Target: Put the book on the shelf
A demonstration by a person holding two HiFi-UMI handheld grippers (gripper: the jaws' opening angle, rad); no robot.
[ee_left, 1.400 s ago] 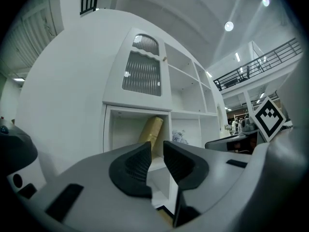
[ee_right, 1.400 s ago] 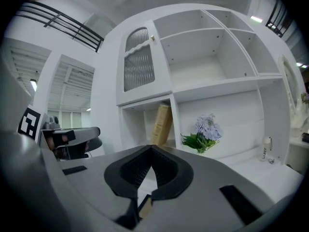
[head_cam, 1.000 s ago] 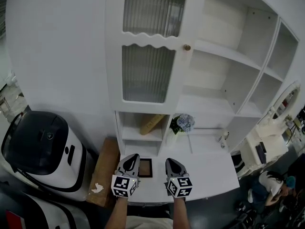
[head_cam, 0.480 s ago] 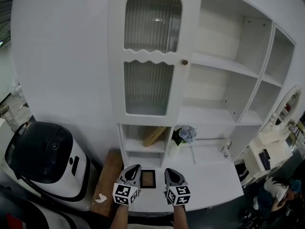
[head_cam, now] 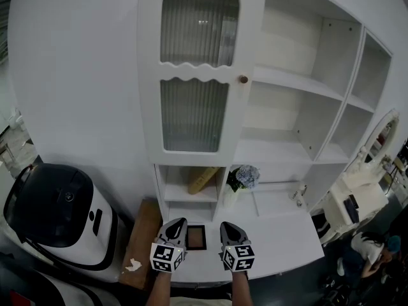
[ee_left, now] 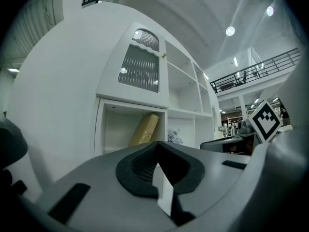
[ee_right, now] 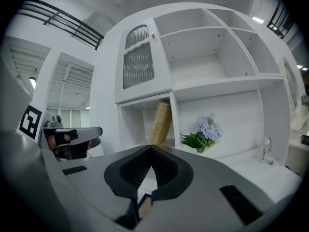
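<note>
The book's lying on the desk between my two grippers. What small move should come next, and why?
Probably open the left gripper. It and the right gripper are both shut and empty, and the book lies flat on the desk between them, nearer the left one. The jaws must part before they can take the book.

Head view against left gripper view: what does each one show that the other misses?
Only the head view shows the book lying flat on the white desk, and the brown board on the floor beside the cabinet. Only the left gripper view shows the railed upper walkway and the ceiling lights of the hall beyond. Both show the ribbed glass door, the tan object leaning in the low cubby, and the flowers next to it.
</note>
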